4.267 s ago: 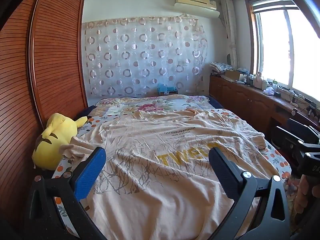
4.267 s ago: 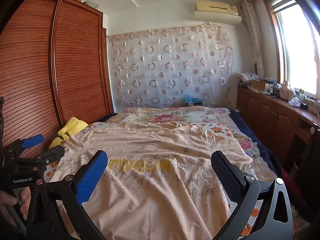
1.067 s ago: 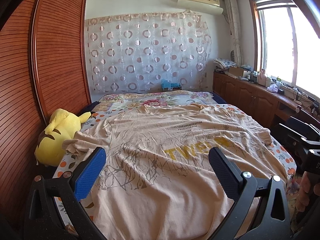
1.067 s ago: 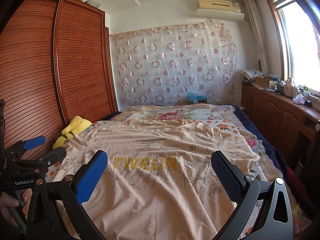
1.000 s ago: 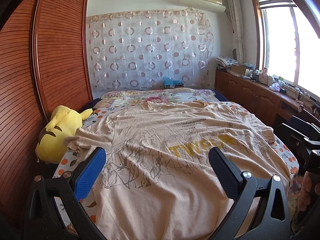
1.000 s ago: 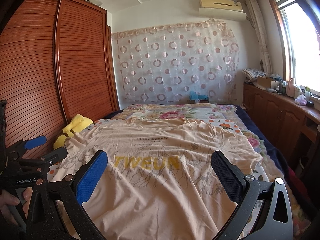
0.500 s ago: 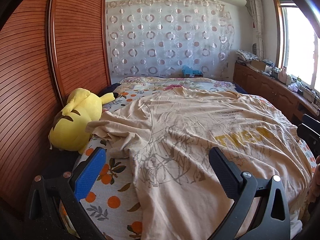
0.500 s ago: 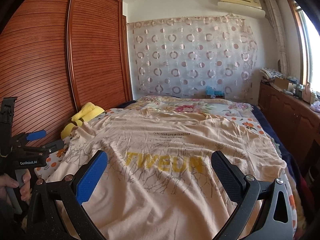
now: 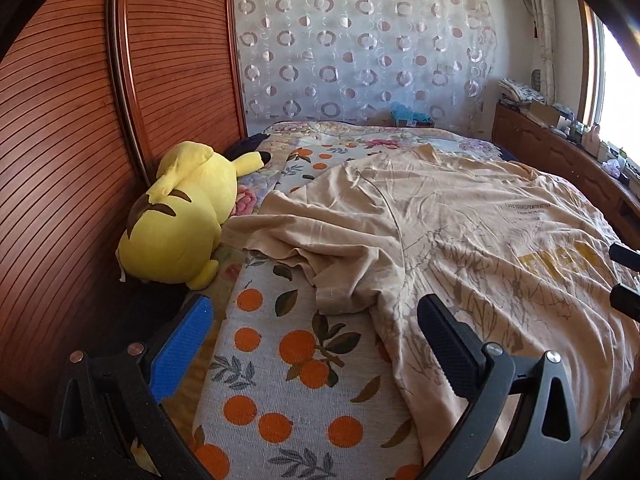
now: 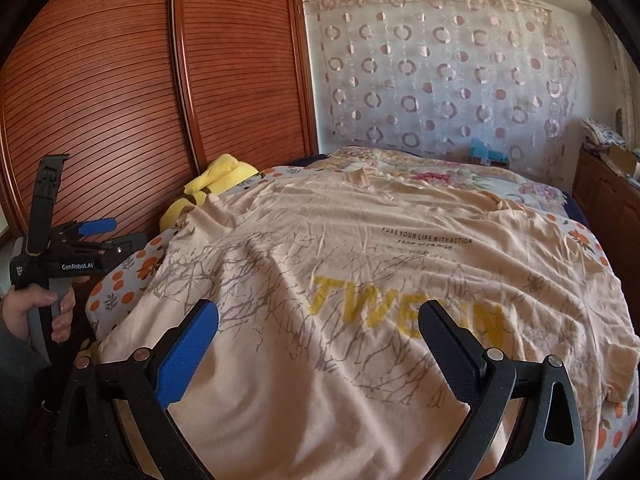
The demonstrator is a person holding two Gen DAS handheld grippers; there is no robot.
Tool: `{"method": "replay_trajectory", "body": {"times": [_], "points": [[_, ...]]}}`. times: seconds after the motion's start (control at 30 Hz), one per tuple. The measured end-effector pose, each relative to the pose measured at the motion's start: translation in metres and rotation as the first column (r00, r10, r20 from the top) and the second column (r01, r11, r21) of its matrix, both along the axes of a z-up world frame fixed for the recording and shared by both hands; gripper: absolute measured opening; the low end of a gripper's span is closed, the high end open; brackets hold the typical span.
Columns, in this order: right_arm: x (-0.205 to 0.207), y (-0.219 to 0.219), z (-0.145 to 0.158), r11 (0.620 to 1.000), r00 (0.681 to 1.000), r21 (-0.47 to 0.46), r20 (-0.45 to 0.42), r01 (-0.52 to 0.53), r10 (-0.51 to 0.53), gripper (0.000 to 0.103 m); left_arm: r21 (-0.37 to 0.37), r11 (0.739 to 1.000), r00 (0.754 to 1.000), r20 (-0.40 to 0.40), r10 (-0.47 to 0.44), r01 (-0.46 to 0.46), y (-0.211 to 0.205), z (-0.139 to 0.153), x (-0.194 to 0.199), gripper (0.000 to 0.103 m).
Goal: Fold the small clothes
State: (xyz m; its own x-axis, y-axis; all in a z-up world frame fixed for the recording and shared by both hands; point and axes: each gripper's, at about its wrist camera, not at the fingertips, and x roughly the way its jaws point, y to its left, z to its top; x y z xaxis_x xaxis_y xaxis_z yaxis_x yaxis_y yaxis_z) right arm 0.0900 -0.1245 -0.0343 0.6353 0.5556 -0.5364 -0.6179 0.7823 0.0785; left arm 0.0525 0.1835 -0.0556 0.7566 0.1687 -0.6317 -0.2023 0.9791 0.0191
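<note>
On the bed (image 9: 280, 360), covered by an orange-printed sheet, a soft yellow plush toy (image 9: 180, 216) is seen at the left, then a wrinkled beige T-shirt (image 10: 360, 280) (yellow lettering, grey branch print) spread flat. The left gripper (image 9: 312, 344) and right gripper (image 10: 318, 344) are held wide apart, gripping nothing.

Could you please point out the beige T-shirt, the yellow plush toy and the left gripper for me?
beige T-shirt (image 10: 360, 220): right wrist view, chest.
yellow plush toy (image 9: 180, 224): left wrist view, back.
left gripper (image 9: 316, 328): left wrist view, between its fingertips.
</note>
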Motion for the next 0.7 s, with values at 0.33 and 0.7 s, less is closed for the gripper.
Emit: {"method": "replay_trajectory", "body": {"times": [0.33,0.7], "points": [[0.027,0.01,0.006,0.997,0.995,-0.038,-0.075,-0.072,0.069,0.098,-0.186,0.982,0.992,-0.116,-0.057,0.034,0.021,-0.025,0.034,0.055],[0.019,0.0,0.007,0.998,0.996,-0.012,-0.071,-0.059,0.058,0.098,-0.189,0.979,0.982,-0.152,-0.111,0.081,0.011,-0.03,0.043,0.024]]}}
